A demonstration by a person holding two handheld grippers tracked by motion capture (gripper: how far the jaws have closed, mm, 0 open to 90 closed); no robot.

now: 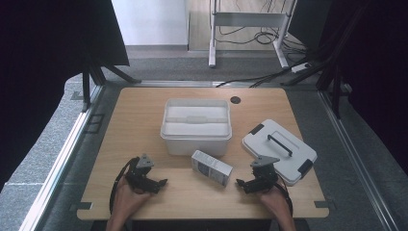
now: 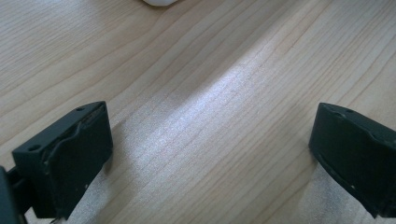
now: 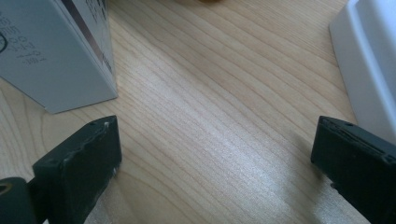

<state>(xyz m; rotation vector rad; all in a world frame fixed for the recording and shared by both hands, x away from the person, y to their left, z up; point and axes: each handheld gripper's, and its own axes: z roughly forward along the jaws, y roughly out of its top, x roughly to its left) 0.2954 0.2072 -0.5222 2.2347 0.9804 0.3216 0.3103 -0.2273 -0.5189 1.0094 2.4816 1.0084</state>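
A small white carton (image 1: 211, 167) lies on the wooden table (image 1: 144, 110) in front of an open white plastic bin (image 1: 196, 126). The bin's lid (image 1: 279, 150), white with a dark handle and black clips, rests flat at the right. My left gripper (image 1: 161, 183) sits low on the table at the front left, jaws wide open over bare wood (image 2: 210, 140). My right gripper (image 1: 239, 183) rests at the front right, just right of the carton (image 3: 56, 51), also open with nothing between its jaws. The lid's edge (image 3: 369, 60) shows beside its right jaw.
A round cable hole (image 1: 235, 100) sits near the table's far edge. Black frame posts and dark curtains flank the table. A white stand (image 1: 250, 29) and floor cables lie beyond it. Bare wood stretches along the left side.
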